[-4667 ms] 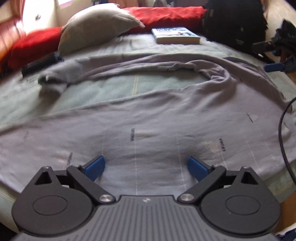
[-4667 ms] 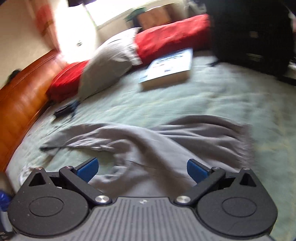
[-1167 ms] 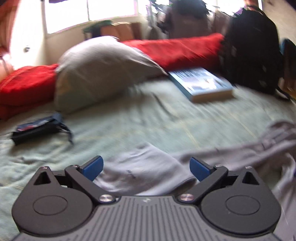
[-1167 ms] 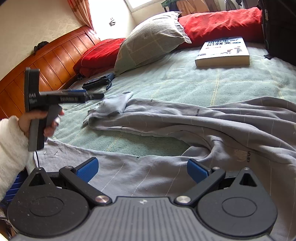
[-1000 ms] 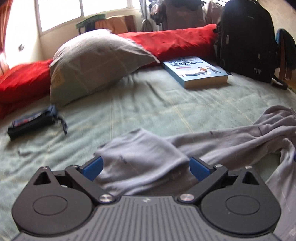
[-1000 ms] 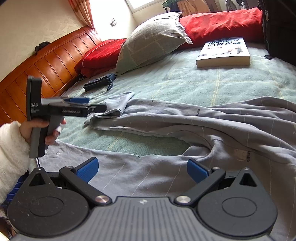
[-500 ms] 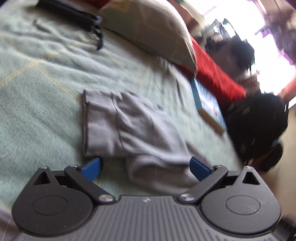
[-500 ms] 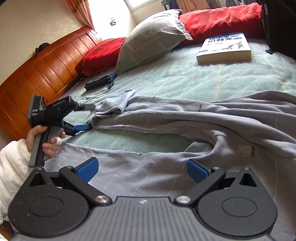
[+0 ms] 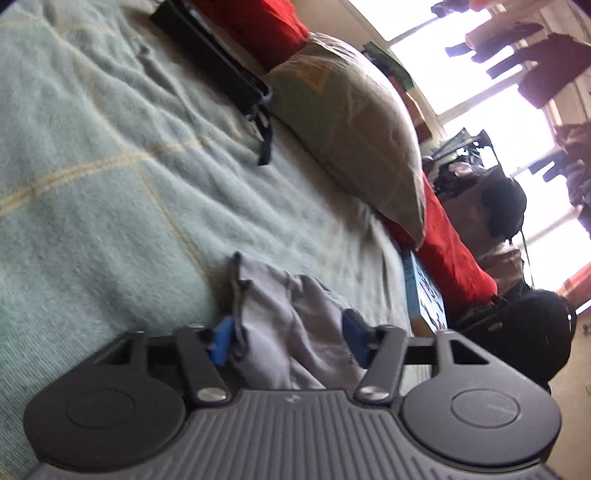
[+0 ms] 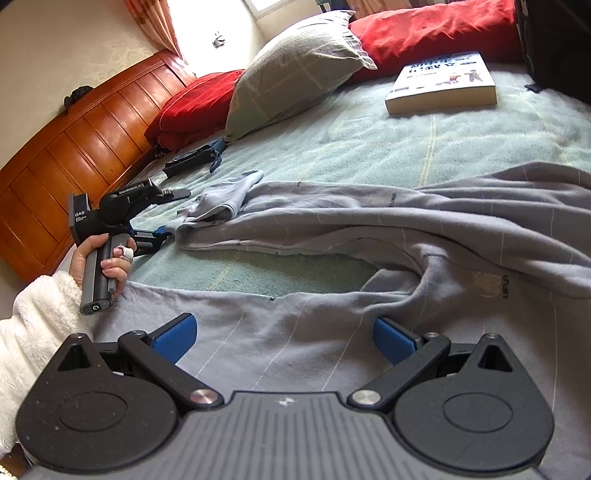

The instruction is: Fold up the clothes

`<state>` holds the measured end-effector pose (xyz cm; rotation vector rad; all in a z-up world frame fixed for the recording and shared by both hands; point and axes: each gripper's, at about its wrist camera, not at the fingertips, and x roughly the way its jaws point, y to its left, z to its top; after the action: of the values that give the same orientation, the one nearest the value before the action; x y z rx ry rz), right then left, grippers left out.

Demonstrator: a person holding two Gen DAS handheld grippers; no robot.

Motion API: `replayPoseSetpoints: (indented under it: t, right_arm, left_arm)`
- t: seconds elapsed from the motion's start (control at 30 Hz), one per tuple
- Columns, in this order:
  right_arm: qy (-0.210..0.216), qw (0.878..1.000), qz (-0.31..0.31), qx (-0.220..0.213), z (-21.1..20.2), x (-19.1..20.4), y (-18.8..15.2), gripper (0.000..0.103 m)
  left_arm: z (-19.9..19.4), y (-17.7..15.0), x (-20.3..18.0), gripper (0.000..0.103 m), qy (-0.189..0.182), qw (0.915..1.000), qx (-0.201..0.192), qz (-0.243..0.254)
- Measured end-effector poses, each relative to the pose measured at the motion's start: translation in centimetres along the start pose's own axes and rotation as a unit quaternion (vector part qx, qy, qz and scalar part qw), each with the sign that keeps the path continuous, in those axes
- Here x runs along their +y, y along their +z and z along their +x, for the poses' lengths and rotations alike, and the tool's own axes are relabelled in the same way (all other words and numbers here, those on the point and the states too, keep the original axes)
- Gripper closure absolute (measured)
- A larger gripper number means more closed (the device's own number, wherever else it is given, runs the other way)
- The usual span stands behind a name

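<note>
A grey long-sleeved sweatshirt (image 10: pixel 406 229) lies spread over a pale green bed. Its sleeve cuff (image 10: pixel 229 199) points toward the wooden headboard. In the left wrist view that cuff (image 9: pixel 280 314) lies bunched between the blue pads of my left gripper (image 9: pixel 288 339), whose jaws are closing around it. Seen from the right wrist view, the left gripper (image 10: pixel 175 212) is rolled on its side at the cuff's end, held by a hand (image 10: pixel 107 254) in a white fleece sleeve. My right gripper (image 10: pixel 284 332) hovers open over the sweatshirt's body, nothing between its fingers.
A book (image 10: pixel 443 81) lies at the far side of the bed. A grey pillow (image 10: pixel 295 62) and red cushions (image 10: pixel 424 29) line the back. A black pouch (image 10: pixel 192 162) sits near the headboard (image 10: pixel 74 147). A black backpack (image 9: pixel 517 339) stands beside the bed.
The left gripper dropped toward the bed, rolled onto its side and slid around the cuff, and its jaws have narrowed. The right gripper stayed put.
</note>
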<state>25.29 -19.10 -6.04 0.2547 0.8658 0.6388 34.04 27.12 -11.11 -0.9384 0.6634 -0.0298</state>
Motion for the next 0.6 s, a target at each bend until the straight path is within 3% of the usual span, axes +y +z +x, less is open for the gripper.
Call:
replayPoseSetpoints:
  t: [0.07,0.13,0.23,0.37,0.6]
  right_arm:
    - [-0.001,1.0,0.001,0.001,0.0,0.0,0.0,0.0]
    - [-0.003,1.0,0.001,0.001,0.1,0.0,-0.1,0.0]
    - [-0.006,1.0,-0.001,-0.001,-0.1,0.1,0.1,0.0]
    - [-0.012,1.0,-0.009,-0.008,-0.6,0.4,0.4,0.0]
    - [-0.02,1.0,-0.014,-0.012,-0.8,0.6,0.6,0.0]
  left_arm:
    - [0.1,0.1,0.3,0.087,0.017,0.9998,-0.001,-0.007]
    - [0.1,0.1,0.1,0.098,0.039,0.999,-0.001,0.022]
    - [-0.5,0.4,-1.2,0.099,0.057,0.9955,-0.01,0.075]
    - [-2.0,2.1,-3.4,0.099,0.094,0.9842,-0.029,0.147]
    - [-4.8,6.5,-6.0,0.099,0.191,0.9455,-0.077,0.252]
